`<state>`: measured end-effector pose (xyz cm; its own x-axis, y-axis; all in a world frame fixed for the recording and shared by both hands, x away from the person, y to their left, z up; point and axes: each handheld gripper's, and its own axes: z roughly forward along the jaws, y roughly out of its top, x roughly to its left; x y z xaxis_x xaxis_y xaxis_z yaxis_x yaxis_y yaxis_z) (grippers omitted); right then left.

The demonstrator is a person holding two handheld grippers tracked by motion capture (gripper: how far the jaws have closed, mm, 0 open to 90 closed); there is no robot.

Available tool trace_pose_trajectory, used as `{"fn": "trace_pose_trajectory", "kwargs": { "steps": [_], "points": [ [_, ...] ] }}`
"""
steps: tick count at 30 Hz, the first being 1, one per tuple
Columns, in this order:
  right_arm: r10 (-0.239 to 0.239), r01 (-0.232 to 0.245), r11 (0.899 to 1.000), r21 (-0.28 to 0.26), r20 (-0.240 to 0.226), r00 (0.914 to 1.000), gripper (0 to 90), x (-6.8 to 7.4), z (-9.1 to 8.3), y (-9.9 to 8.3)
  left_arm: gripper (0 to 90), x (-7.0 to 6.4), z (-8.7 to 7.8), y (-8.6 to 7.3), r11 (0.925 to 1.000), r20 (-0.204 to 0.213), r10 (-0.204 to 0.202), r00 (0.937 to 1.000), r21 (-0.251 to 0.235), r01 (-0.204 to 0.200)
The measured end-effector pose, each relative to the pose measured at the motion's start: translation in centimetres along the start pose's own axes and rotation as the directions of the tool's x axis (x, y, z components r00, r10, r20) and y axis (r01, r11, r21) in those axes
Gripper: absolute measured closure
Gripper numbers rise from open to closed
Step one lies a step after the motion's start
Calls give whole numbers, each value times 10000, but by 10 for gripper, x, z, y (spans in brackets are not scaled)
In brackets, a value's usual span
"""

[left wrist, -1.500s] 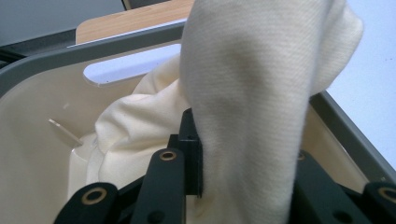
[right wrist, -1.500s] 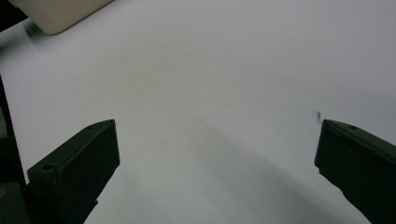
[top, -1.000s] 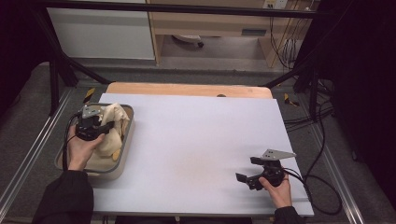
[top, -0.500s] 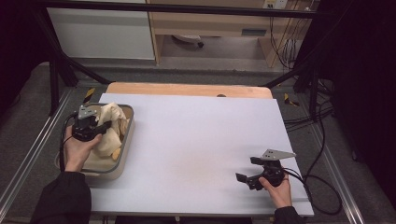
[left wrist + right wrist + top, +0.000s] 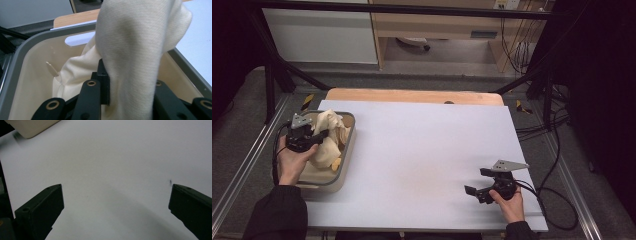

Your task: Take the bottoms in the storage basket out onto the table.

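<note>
Nearest, at the table's [image 5: 422, 165] front right: right gripper [image 5: 476, 192] held low over the bare white top by the right hand [image 5: 509, 202], jaws spread wide, nothing between them. In the right gripper view, both black jaws far apart over plain white surface, a tiny dark speck [image 5: 170, 181] near the right-hand jaw, a cream corner of the bin [image 5: 30, 128] at the upper left edge.

At the front left: dark sleeve [image 5: 277, 215] and left hand [image 5: 294, 160] reaching over the bin [image 5: 347, 150], a cream tub with a grey rim, sitting on the table's left edge.

Inside the bin: left gripper [image 5: 319, 136] clenched on a fold of the cream cloth [image 5: 329, 142]. In the left gripper view, cloth [image 5: 132, 50] pinched between the jaws and standing up from them in a thick twisted column, the rest bunched against the bin's inner wall [image 5: 30, 82]. A pale handle slot [image 5: 78, 40] in the bin's far wall, a small flat tan piece [image 5: 52, 68] on the inner wall beside the cloth.

Farther off: bare white table top, then a strip of wood [image 5: 412, 95] along the far edge, then a white cabinet [image 5: 322, 35] and loose cables [image 5: 537, 130] on the floor at the right.
</note>
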<state>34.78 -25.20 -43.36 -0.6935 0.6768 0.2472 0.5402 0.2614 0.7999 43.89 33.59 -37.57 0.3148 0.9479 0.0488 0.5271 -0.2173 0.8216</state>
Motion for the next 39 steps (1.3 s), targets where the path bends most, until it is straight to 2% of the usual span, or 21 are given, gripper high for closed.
{"fn": "trace_pose_trajectory", "kwargs": {
  "steps": [39],
  "points": [
    [-39,39,10000,-28,22,10000,4,0,0,0,742,11,-23,-3,9975,-56,-344,9994,-626,340]
  ]
}}
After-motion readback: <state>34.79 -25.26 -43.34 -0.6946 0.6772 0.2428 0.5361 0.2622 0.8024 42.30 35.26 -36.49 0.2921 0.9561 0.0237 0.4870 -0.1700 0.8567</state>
